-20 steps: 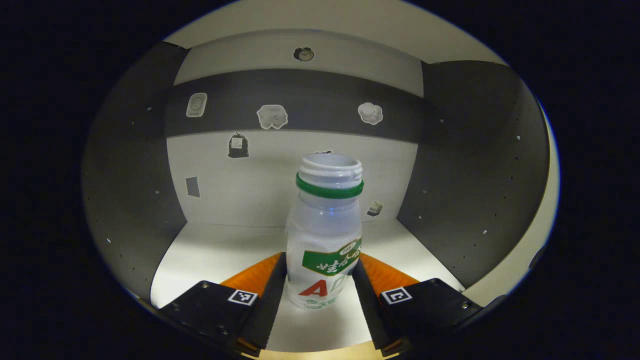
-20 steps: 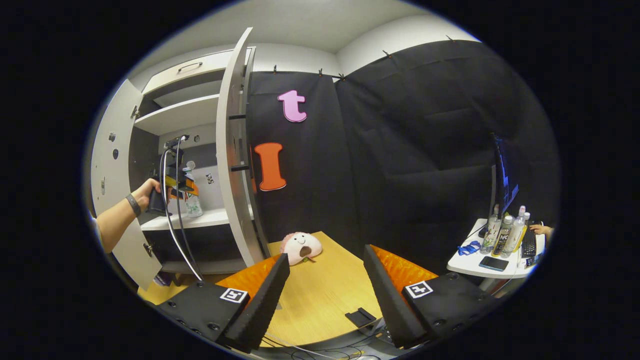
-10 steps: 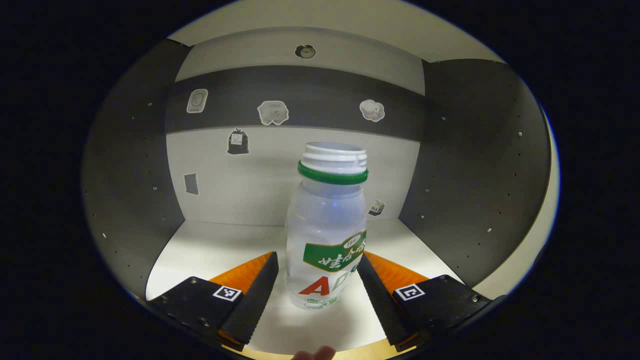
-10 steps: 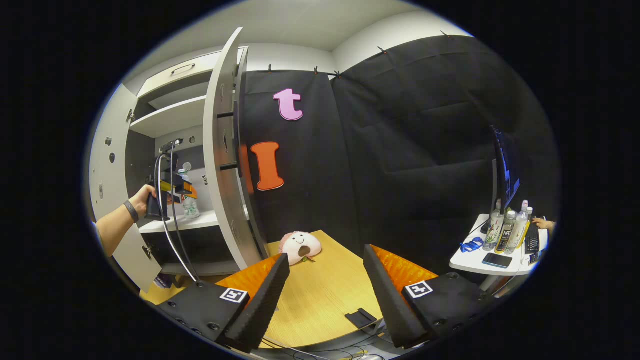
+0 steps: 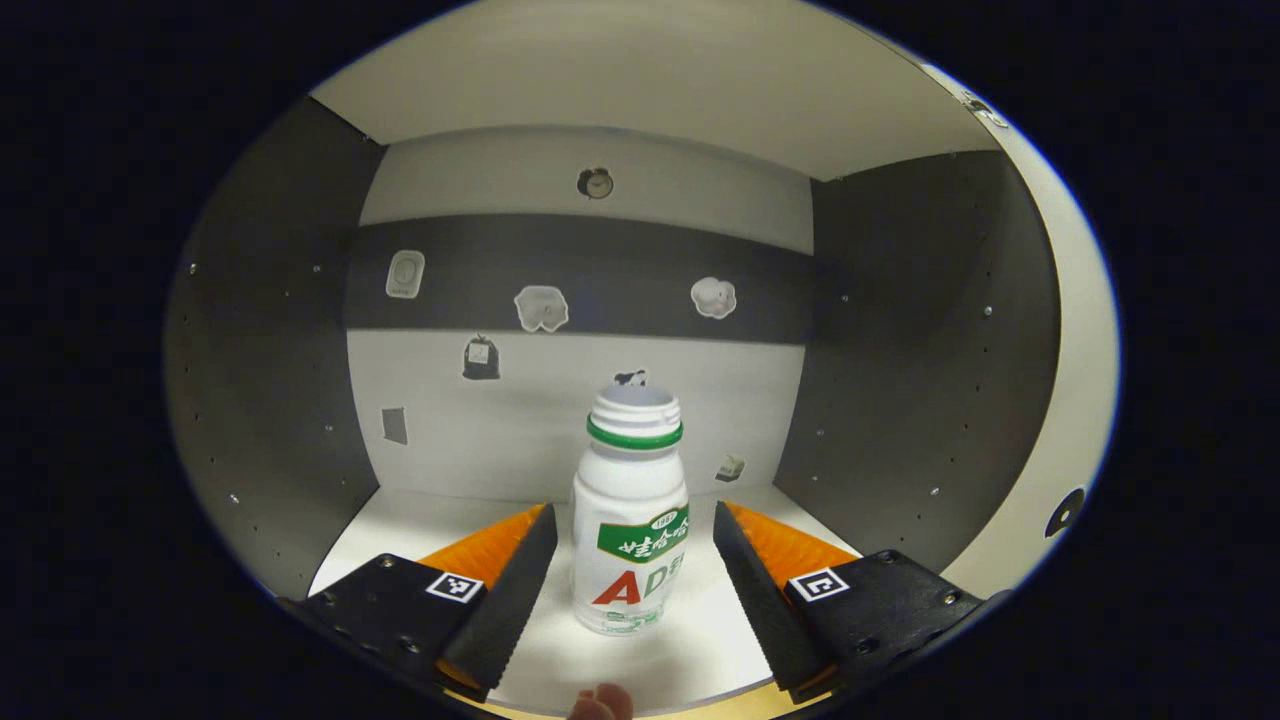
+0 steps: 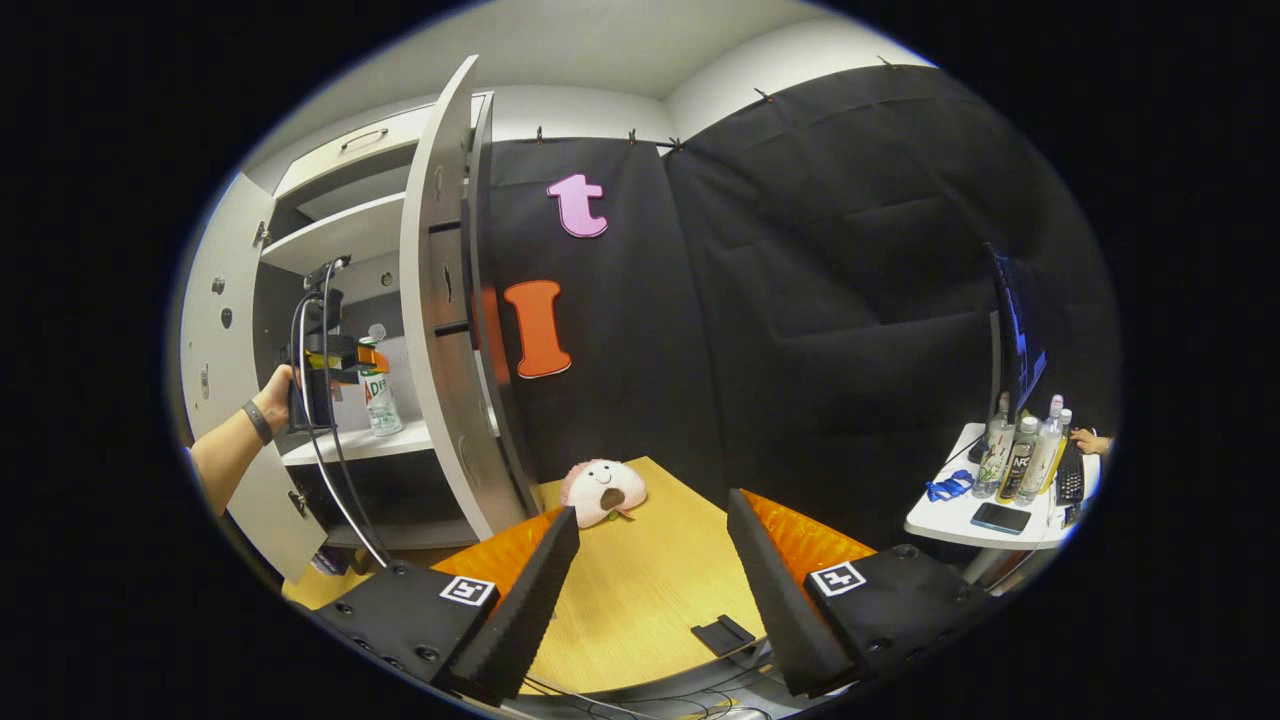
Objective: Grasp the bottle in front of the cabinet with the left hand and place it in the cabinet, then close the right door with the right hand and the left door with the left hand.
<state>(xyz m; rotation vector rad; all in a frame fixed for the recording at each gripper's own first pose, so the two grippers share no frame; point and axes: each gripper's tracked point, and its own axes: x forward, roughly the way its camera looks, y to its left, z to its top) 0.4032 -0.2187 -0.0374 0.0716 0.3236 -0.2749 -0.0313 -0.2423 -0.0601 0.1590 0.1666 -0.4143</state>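
Note:
A white bottle (image 5: 630,520) with a green neck ring and no cap stands upright on the white cabinet shelf (image 5: 420,520). My left gripper (image 5: 633,512) is open, its fingers on either side of the bottle with a gap on both sides. In the right gripper view the same bottle (image 6: 380,395) stands in the open cabinet, and a hand (image 6: 272,392) holds the left gripper (image 6: 352,358) just in front of it. The cabinet's right door (image 6: 440,330) and left door (image 6: 215,400) both stand open. My right gripper (image 6: 650,505) is open and holds nothing over the wooden table (image 6: 640,590).
Small stickers dot the cabinet's back wall (image 5: 540,308). A pink plush toy (image 6: 603,490) lies on the table near the right door. A small black piece (image 6: 722,635) sits at the table's near edge. A white side table (image 6: 985,515) at the right carries bottles and a phone.
My left gripper let go of the bottle, opened, and drew back from it; the bottle stays standing on the shelf. The right gripper has barely moved.

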